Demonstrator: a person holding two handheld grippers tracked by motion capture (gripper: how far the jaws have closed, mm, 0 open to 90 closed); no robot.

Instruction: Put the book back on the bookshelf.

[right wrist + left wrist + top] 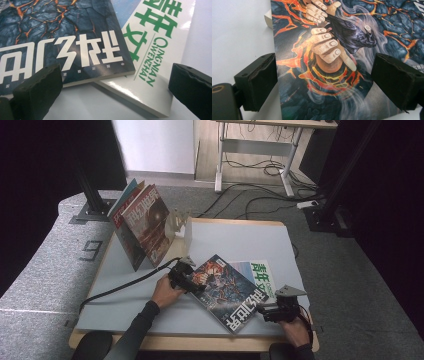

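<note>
While both grippers sit at the top magazine, notes per item:

Top magazine: dark blue glossy magazine with orange lava-crack cover art and white title characters [223, 292], flat on the pale grey worktop [240, 235], near the front edge, skewed, lying partly over a second one.

Under magazine: white glossy magazine with green lettering [261, 275], sticks out from beneath at the right side, touching the top one.

Left gripper: left gripper [186, 279] at the magazine's upper left corner; fingers [258, 80] spread wide, one off the cover edge over bare worktop, the other above the cover; nothing clamped.

Right gripper: right gripper [276, 311] just beside the lower right corner; fingers [37, 91] apart, holding nothing, both magazine edges between and ahead of them.

Rack: clear plastic bookstand [180, 222] at the back left with upright magazines [142, 222] leaning in it; well apart from the flat pair.

Step (judged): getting a hold on the top magazine, likely to lift it toward the rack.

How to do well: left gripper slides one finger under the free left edge, closes on that copy alone; right gripper keeps low and takes only the dark cover's edge, not the white one beneath.

Risk: glossy covers slip; a shallow corner bite could let it droop or drag the lower magazine.
</note>
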